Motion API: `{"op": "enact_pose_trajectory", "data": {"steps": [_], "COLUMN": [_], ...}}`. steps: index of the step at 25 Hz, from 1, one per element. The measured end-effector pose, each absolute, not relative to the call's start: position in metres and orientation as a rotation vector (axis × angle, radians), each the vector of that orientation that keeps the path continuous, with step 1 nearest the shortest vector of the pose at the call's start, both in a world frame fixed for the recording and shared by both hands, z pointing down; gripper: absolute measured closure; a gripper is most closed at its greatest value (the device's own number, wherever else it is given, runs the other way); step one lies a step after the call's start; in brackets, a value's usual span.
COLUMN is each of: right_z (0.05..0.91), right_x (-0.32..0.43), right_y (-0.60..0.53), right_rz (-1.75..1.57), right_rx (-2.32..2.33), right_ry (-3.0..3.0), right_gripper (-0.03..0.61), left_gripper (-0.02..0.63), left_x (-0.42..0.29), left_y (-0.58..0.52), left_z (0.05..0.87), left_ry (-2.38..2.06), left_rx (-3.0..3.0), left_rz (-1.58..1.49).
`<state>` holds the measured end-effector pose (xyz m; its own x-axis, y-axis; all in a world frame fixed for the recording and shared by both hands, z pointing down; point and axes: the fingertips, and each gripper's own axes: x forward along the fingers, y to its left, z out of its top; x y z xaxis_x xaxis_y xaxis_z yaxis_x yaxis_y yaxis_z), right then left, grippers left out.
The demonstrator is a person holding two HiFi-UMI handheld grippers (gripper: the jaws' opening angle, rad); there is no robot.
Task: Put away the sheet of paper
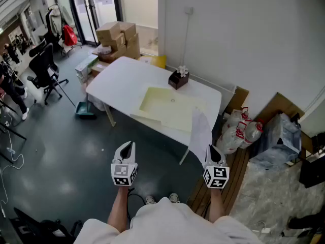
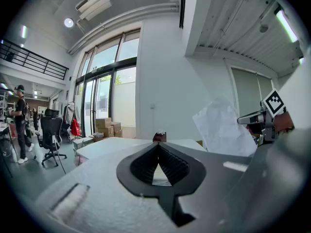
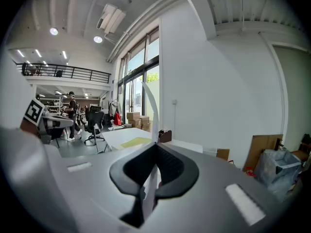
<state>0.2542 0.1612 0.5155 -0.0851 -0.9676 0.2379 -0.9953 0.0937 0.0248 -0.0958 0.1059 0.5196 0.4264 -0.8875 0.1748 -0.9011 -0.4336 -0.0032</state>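
A white sheet of paper (image 1: 200,131) hangs upright off the table's near right corner, with my right gripper (image 1: 212,149) shut on its lower edge. In the right gripper view the sheet (image 3: 151,113) runs edge-on between the closed jaws of the right gripper (image 3: 155,147) and rises above them. My left gripper (image 1: 129,145) floats over the floor in front of the white table (image 1: 122,75), shut with nothing in it. The left gripper view has its tips (image 2: 158,145) meeting, and the sheet (image 2: 221,127) off to the right. A pale yellow folder (image 1: 167,105) lies on the table.
A brown tissue box (image 1: 179,79) stands at the table's far edge. Cardboard boxes (image 1: 119,37) are stacked behind the table. An office chair (image 1: 45,67) and a dustpan (image 1: 85,110) are at the left. Plastic bags (image 1: 241,131) and boards crowd the floor at the right.
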Motion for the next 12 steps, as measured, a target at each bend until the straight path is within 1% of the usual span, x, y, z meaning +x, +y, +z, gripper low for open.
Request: {"op": "enact_pose_trajectory", "data": {"steps": [12], "right_z": [0.519], "right_x": [0.262], "right_y": [0.164], "right_rz": [0.223], "right_rx": [1.965], "right_ry": [-2.209], "right_gripper": [0.575], "left_gripper": [0.607], "left_x": [-0.082], "left_y": [0.113], "left_z": [0.522], "left_ry": [-1.634], "left_rx": [2.567], "left_rz": [0.243]}}
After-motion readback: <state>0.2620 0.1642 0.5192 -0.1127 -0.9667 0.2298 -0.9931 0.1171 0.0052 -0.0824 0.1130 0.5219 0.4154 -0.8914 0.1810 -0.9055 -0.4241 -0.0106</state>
